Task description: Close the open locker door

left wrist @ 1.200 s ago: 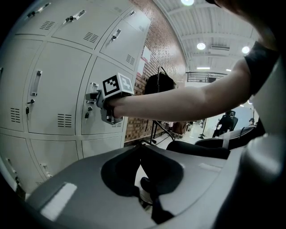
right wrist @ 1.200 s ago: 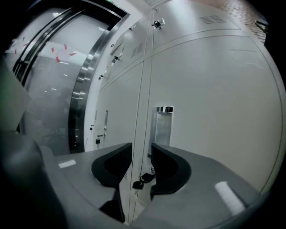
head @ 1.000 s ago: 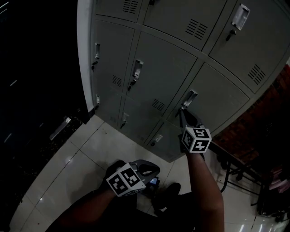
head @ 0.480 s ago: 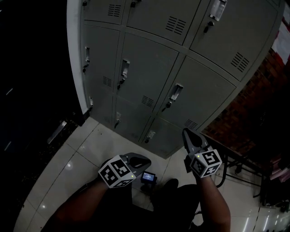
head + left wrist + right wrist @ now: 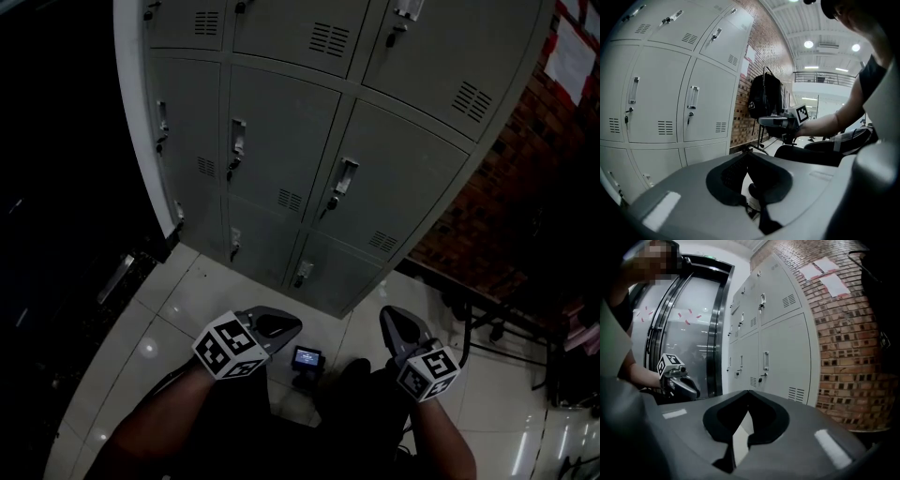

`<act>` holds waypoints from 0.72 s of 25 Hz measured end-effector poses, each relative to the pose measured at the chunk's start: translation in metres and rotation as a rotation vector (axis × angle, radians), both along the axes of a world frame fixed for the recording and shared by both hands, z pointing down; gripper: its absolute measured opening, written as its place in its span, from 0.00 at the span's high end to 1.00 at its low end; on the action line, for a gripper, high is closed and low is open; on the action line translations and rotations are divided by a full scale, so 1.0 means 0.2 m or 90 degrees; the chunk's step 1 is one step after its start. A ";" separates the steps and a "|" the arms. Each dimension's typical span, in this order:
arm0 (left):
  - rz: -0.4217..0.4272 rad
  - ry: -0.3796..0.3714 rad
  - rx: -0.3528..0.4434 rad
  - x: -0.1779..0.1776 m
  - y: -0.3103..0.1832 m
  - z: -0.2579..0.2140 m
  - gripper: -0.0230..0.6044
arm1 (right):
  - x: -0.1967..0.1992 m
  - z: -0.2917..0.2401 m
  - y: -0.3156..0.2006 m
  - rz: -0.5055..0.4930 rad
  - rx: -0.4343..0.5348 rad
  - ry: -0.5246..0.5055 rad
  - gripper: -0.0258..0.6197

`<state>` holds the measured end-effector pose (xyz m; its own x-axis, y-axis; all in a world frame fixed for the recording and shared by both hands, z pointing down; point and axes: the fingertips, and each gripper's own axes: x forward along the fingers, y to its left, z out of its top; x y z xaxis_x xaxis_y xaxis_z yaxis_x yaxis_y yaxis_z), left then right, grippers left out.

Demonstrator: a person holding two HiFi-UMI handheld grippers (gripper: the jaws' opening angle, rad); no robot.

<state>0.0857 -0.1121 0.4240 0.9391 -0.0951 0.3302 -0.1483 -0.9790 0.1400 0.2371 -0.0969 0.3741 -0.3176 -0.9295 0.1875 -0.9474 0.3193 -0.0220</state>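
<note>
The floor [image 5: 178,309] is glossy pale tile that catches the ceiling lights. A bank of grey lockers [image 5: 272,56] stands on it at the far side. To the right of the lockers is a brick wall [image 5: 487,216] with papers [image 5: 572,56] pinned high up, and to the left is dark glass.

The locker door [image 5: 403,183] is in the right column, in the middle of the rows visible here. It lies flush with its neighbours and faces out into the room. It is taller than it is wide, and its handle [image 5: 345,178] runs upright along its left edge.

A second ago the right gripper [image 5: 396,319] was up at that handle. It has now dropped back low by the person's lap, well apart from the lockers and level with the left gripper [image 5: 279,325]. Both grippers have their jaws closed tip to tip, with nothing between them.
</note>
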 end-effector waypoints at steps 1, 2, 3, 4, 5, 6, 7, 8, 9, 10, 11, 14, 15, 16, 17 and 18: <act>0.001 -0.001 0.001 0.00 0.00 0.00 0.94 | -0.01 0.03 0.03 -0.003 -0.007 -0.005 0.96; 0.001 -0.002 0.002 0.00 0.00 0.00 0.94 | -0.03 0.05 0.05 -0.008 -0.011 -0.012 0.96; 0.001 -0.003 0.003 0.00 0.00 0.00 0.94 | -0.04 0.07 0.07 -0.014 -0.014 -0.021 0.96; 0.001 -0.003 0.003 0.00 0.00 0.00 0.94 | -0.06 0.09 0.09 -0.019 -0.017 -0.027 0.96; 0.001 -0.003 0.003 0.00 0.00 0.00 0.94 | -0.07 0.11 0.10 -0.022 -0.022 -0.027 0.96; 0.001 -0.004 0.002 0.00 0.00 0.00 0.94 | -0.07 0.13 0.11 -0.023 -0.027 -0.025 0.96; 0.001 -0.004 0.001 0.00 0.00 0.01 0.94 | -0.08 0.15 0.12 -0.024 -0.030 -0.025 0.96; 0.002 -0.005 0.001 0.00 0.00 0.01 0.94 | -0.08 0.15 0.13 -0.026 -0.029 -0.029 0.96; 0.003 -0.006 0.002 0.00 0.00 0.01 0.94 | -0.09 0.14 0.14 -0.030 -0.024 -0.036 0.96; 0.003 -0.007 0.002 0.00 0.00 0.01 0.94 | -0.10 0.13 0.14 -0.035 -0.018 -0.043 0.96; 0.002 -0.008 0.002 0.00 0.00 0.01 0.94 | -0.11 0.12 0.14 -0.041 -0.014 -0.047 0.96; 0.001 -0.009 0.001 -0.01 0.00 0.00 0.94 | -0.13 0.11 0.17 -0.058 -0.006 -0.042 0.96; 0.002 -0.008 0.000 -0.01 0.00 0.00 0.94 | -0.14 0.10 0.18 -0.064 -0.001 -0.050 0.96; 0.002 -0.007 -0.001 -0.01 0.00 0.00 0.94 | -0.14 0.08 0.18 -0.070 0.006 -0.063 0.96; 0.002 -0.007 -0.002 -0.01 -0.01 0.00 0.94 | -0.15 0.07 0.18 -0.074 0.011 -0.076 0.96; 0.002 -0.007 -0.002 -0.02 -0.01 -0.01 0.94 | -0.15 0.06 0.18 -0.076 0.015 -0.084 0.96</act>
